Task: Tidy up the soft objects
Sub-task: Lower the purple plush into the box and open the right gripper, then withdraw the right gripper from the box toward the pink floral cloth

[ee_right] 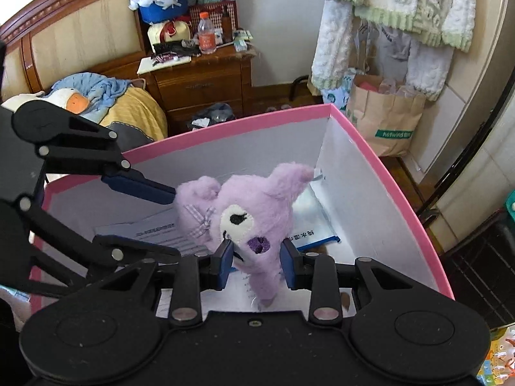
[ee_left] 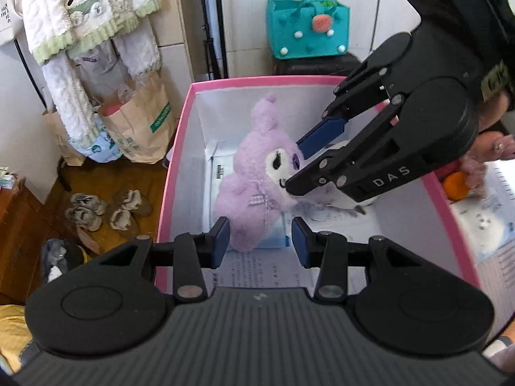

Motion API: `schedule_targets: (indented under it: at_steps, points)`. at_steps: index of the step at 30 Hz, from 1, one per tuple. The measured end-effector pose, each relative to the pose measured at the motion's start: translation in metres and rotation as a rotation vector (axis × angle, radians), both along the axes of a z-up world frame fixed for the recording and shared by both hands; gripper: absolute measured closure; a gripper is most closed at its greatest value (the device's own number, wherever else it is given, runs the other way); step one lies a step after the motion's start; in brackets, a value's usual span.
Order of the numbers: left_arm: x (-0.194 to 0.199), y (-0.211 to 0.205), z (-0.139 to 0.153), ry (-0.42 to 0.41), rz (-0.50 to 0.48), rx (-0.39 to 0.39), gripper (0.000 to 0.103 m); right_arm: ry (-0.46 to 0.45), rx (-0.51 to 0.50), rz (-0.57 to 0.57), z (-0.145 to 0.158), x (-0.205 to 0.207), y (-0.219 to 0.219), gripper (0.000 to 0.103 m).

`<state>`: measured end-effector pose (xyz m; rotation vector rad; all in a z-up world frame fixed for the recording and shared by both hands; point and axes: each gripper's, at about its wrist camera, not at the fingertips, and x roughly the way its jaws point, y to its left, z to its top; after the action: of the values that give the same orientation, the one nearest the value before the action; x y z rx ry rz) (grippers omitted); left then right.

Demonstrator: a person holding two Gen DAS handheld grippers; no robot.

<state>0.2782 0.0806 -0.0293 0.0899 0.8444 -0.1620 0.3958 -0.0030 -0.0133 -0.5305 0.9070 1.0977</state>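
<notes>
I hold both grippers over a pink-rimmed box [ee_left: 180, 148] whose white interior is lined with printed papers [ee_left: 257, 273]. A purple plush toy [ee_left: 254, 173] sits inside the box, on top of those papers, its white face turned toward my right gripper [ee_right: 256, 259]. That gripper is clamped on the toy's head: the blue pads [ee_right: 225, 263] press into the fur on either side of the face, and from the left wrist camera its fingers reach the same spot from the right. My left gripper [ee_left: 260, 244] has one side of the toy's lower body between its partly parted fingers; I cannot tell whether its pads press the fur. A teal felt bag [ee_left: 305, 29] stands behind the box, and fleecy white garments [ee_left: 87, 16] hang above paper bags [ee_left: 141, 122].
</notes>
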Motion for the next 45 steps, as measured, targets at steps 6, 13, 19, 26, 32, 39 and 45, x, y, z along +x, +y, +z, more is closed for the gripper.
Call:
schedule_targets:
  at_steps: [6,13,19,26,32,39,45]
  points:
    - [0.019,-0.004,-0.007,0.142,-0.108,-0.166,0.066,0.02,-0.03,0.021,-0.006,0.008,0.016,0.074]
    - [0.016,0.001,0.0,0.097,-0.074,-0.123,0.066,0.015,-0.036,-0.024,-0.006,0.01,0.007,0.074]
    - [0.015,0.008,0.008,0.095,-0.051,-0.101,0.066,-0.01,0.021,-0.102,0.018,-0.008,-0.016,0.073]
    - [-0.005,0.009,0.022,0.062,-0.029,-0.095,0.063,-0.015,0.076,-0.156,0.046,-0.047,-0.04,0.07]
    - [-0.029,0.005,0.036,0.055,-0.03,-0.09,0.057,-0.053,0.092,-0.166,0.067,-0.087,-0.054,0.065]
    - [-0.065,-0.007,0.062,0.033,-0.055,-0.083,0.048,-0.106,0.118,-0.179,0.089,-0.127,-0.072,0.059]
    - [-0.093,-0.015,0.082,0.013,-0.079,-0.069,0.044,-0.156,0.134,-0.193,0.103,-0.159,-0.091,0.054]
